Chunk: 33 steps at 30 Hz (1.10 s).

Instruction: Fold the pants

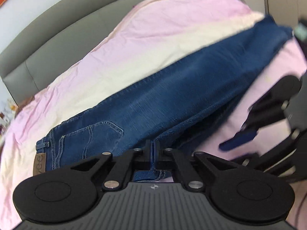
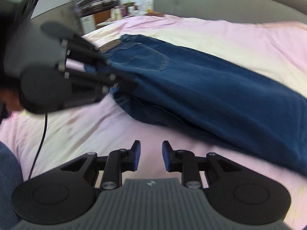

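I see the blue jeans (image 1: 172, 88) lying long across the bed, on the pink and cream sheet (image 1: 153, 34). The jeans are folded in half the long way, one leg on top of the other. The back pocket (image 1: 103, 132) faces up, and a brown label (image 1: 39, 163) sits at the waist end.

My left gripper (image 1: 153, 157) is squeezed tight on the jeans. A bit of blue cloth sticks up between its two fingers, near the seat of the jeans, and that edge is lifted a little off the sheet.

My right gripper (image 2: 150, 157) has its fingers apart, and nothing is between them. It hangs over bare pink sheet, just beside the jeans but not touching them. Its blue pads (image 2: 136, 153) show clearly.

A grey headboard (image 1: 57, 38) runs behind the bed. A thin black cable (image 2: 41, 143) hangs down from the left gripper.
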Each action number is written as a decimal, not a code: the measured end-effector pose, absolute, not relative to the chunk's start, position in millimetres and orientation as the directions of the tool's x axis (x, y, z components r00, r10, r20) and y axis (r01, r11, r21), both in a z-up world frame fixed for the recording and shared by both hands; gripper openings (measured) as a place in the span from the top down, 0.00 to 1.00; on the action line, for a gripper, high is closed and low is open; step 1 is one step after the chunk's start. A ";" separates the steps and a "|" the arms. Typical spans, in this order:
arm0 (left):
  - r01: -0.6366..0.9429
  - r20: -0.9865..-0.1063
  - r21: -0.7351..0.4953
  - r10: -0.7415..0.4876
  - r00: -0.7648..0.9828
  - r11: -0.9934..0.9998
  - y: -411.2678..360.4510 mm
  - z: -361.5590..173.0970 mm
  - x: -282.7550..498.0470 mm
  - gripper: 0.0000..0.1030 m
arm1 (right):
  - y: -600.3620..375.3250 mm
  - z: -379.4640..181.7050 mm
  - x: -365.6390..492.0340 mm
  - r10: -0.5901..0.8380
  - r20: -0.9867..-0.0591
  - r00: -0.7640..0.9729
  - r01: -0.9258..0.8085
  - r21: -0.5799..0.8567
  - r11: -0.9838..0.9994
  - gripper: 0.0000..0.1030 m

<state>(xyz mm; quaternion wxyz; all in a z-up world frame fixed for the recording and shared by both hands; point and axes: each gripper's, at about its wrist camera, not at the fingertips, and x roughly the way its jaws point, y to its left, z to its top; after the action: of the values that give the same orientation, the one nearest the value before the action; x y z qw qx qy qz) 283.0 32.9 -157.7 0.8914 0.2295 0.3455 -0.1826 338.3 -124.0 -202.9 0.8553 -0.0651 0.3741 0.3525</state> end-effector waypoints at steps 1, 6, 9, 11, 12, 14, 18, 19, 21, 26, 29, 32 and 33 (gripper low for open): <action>0.490 -0.707 0.256 -0.184 0.683 0.833 36.6 -153.0 287.9 1.00 | -119.3 -201.6 343.6 0.565 -0.681 0.466 -0.671 0.144 0.727 0.79; 0.535 -0.734 0.186 -0.245 0.633 0.824 46.0 -142.5 298.4 1.00 | -96.7 -193.3 373.7 0.641 -0.650 0.410 -0.769 0.132 0.625 0.78; 0.549 -0.738 0.157 -0.272 0.618 0.821 51.3 -143.0 297.5 1.00 | -87.4 -187.2 387.1 0.686 -0.629 0.365 -0.828 0.117 0.548 0.77; 0.553 -0.740 0.145 -0.281 0.611 0.821 53.3 -145.2 296.9 1.00 | -79.3 -184.6 404.0 0.712 -0.625 0.319 -0.860 0.125 0.495 0.77; 0.555 -0.741 0.142 -0.284 0.609 0.820 53.3 -146.4 296.7 1.00 | -76.5 -183.8 410.5 0.722 -0.627 0.291 -0.872 0.136 0.469 0.77; 0.553 -0.739 0.151 -0.278 0.614 0.820 54.8 -147.4 294.2 1.00 | -74.3 -181.1 418.7 0.736 -0.631 0.245 -0.894 0.146 0.423 0.77; 0.537 -0.738 0.140 -0.274 0.616 0.832 60.2 -148.0 294.2 1.00 | -64.1 -186.2 435.2 0.719 -0.674 0.173 -0.925 0.139 0.353 0.77; 0.531 -0.737 0.134 -0.274 0.618 0.836 63.1 -147.1 292.2 1.00 | -62.2 -188.1 438.4 0.714 -0.680 0.169 -0.929 0.131 0.345 0.77; 0.520 -0.737 0.130 -0.268 0.620 0.844 68.8 -145.9 288.5 1.00 | -55.1 -192.9 443.3 0.709 -0.684 0.173 -0.930 0.123 0.345 0.77; 0.475 -0.747 0.131 -0.228 0.624 0.870 86.8 -144.4 275.8 1.00 | -38.7 -210.7 444.9 0.694 -0.698 0.173 -0.930 0.116 0.349 0.87; 0.447 -0.754 0.121 -0.211 0.622 0.886 98.1 -145.0 270.6 1.00 | -43.3 -210.0 433.3 0.706 -0.688 0.169 -0.932 0.122 0.342 0.92; 0.413 -0.764 0.115 -0.185 0.618 0.903 109.6 -151.6 269.1 1.00 | -49.7 -203.3 410.3 0.714 -0.674 0.193 -0.936 0.092 0.340 0.94; 0.397 -0.767 0.109 -0.177 0.617 0.911 113.4 -154.5 268.2 1.00 | -52.2 -202.3 399.4 0.713 -0.674 0.192 -0.937 0.090 0.337 0.95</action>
<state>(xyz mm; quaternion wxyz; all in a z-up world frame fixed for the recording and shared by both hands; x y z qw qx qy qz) 268.2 113.4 -154.5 0.8890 0.1350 0.4067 -0.1615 399.4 -52.2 -202.3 0.7521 -0.1745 0.3211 0.5485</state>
